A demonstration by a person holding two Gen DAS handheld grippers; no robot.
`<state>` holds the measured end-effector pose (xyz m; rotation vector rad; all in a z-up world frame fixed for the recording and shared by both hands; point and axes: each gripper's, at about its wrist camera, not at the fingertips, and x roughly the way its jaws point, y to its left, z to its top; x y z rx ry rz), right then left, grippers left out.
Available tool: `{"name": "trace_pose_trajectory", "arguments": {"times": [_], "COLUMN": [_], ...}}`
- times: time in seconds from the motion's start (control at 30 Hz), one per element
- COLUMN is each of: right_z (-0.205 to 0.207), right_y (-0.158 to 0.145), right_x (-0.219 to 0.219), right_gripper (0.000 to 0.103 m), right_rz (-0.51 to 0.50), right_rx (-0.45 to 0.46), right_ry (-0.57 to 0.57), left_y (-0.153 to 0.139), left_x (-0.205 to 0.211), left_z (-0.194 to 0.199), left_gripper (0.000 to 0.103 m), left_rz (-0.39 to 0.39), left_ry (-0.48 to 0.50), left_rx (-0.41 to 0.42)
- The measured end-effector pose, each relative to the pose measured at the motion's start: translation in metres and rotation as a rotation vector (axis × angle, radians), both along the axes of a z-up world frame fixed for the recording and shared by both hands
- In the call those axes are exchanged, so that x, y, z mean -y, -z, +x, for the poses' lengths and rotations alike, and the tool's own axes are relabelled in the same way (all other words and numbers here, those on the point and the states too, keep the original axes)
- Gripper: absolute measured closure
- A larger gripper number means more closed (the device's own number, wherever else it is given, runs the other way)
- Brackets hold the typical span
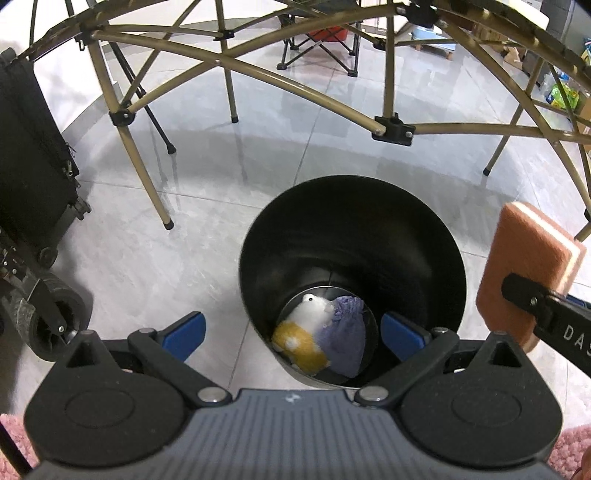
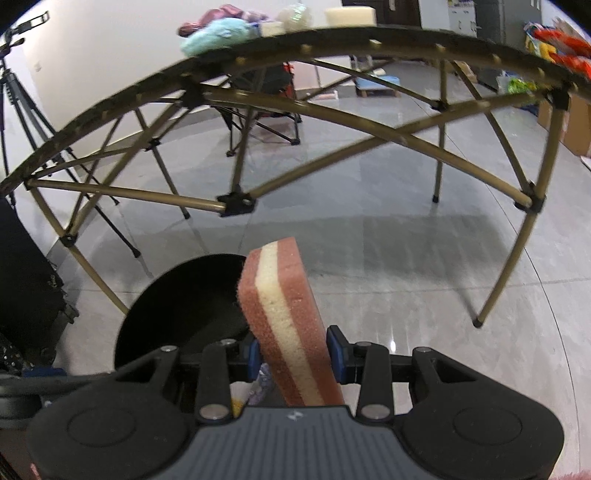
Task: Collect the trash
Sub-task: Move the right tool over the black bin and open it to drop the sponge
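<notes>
A black round bin (image 1: 424, 236) stands on the tiled floor, and in the right wrist view the bin (image 2: 177, 306) lies low to the left. At its bottom lie a white and yellow plush toy (image 1: 306, 332) and a purple cloth (image 1: 345, 332). My left gripper (image 1: 293, 338) hangs open above the bin's near rim, with nothing between its blue pads. My right gripper (image 2: 295, 356) is shut on a pink sponge (image 2: 286, 314) with a cream middle layer. The same sponge (image 1: 524, 266) shows beside the bin's right rim.
A folding table's tan frame (image 1: 391, 127) arches over the floor behind the bin. Soft items and sponges (image 2: 221, 31) lie on the tabletop. A black wheeled case (image 1: 33, 192) stands at the left, a tripod (image 2: 14, 96) and a folding chair (image 2: 266, 107) further back.
</notes>
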<state>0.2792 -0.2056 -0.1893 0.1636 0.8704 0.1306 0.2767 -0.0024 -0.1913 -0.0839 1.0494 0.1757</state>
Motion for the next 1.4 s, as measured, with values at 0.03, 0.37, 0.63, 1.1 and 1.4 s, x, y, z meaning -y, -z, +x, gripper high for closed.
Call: {"name": "trace_pose_trajectory", "arguments": {"times": [0.03, 0.37, 0.63, 1.1, 1.4], "right_z": [0.001, 0.009, 0.017, 0.032, 0.039], "right_y": [-0.002, -0.012, -0.006, 0.020, 0.040], "right_x": [-0.004, -0.049, -0.080, -0.115, -0.118], "right_gripper": [0.068, 0.068, 0.068, 0.068, 0.068], "right_rz": [0.000, 0.014, 0.007, -0.032, -0.050], "right_rx": [0.004, 0.023, 0.004, -0.082, -0.154], "right_ry": [-0.007, -0.065, -0.099, -0.108, -0.089], "left_y": [0.000, -0.004, -0.002, 0.007, 0.012], "left_x": [-0.003, -0.037, -0.067, -0.112, -0.123], "left_z": [-0.001, -0.008, -0.014, -0.023, -0.026], "left_gripper": [0.000, 0.000, 0.000, 0.000, 0.000], "left_rz": [0.002, 0.007, 0.011, 0.012, 0.004], "left_ry": [-0.004, -0.063, -0.123, -0.236, -0.267], "left_rx": [0.002, 0.014, 0.013, -0.019, -0.042]}}
